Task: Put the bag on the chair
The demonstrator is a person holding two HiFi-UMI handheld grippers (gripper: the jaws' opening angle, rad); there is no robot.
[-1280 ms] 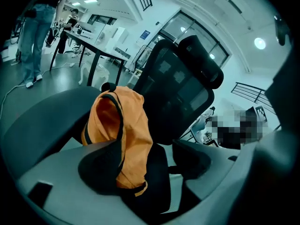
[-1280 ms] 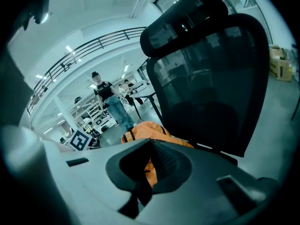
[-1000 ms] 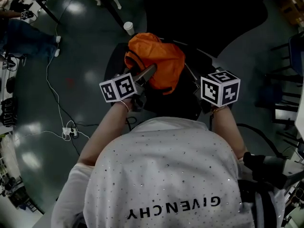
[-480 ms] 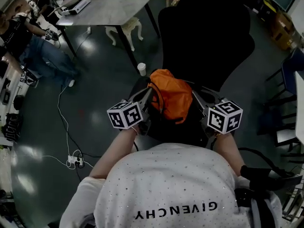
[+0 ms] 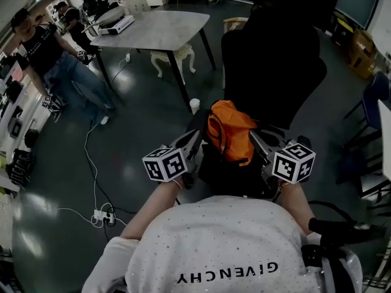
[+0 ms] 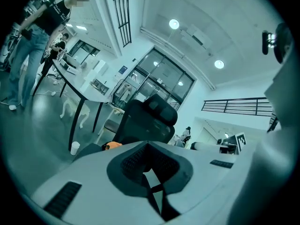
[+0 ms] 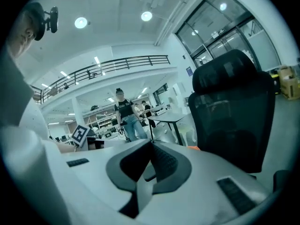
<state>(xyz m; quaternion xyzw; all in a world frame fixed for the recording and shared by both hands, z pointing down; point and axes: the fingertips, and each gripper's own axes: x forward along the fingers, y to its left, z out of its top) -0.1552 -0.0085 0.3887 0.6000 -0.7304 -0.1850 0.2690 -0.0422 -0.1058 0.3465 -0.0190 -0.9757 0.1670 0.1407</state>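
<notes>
Orange bag (image 5: 231, 140) laid on the seat of the black chair (image 5: 275, 72), flanked by 2 grippers, left gripper (image 5: 194, 140) clenched on nothing beside it, right gripper (image 5: 256, 140) likewise closed and empty, grey table (image 5: 153, 29) seen beyond.

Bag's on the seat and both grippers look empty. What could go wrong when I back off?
1. The left gripper and right gripper, both shut and empty, closely flank the orange fabric bag; pulling back could catch its dark strap.
2. The bag is a soft heap on the black office chair; it might slump off.
3. The white power strip on the floor could trip you.
</notes>
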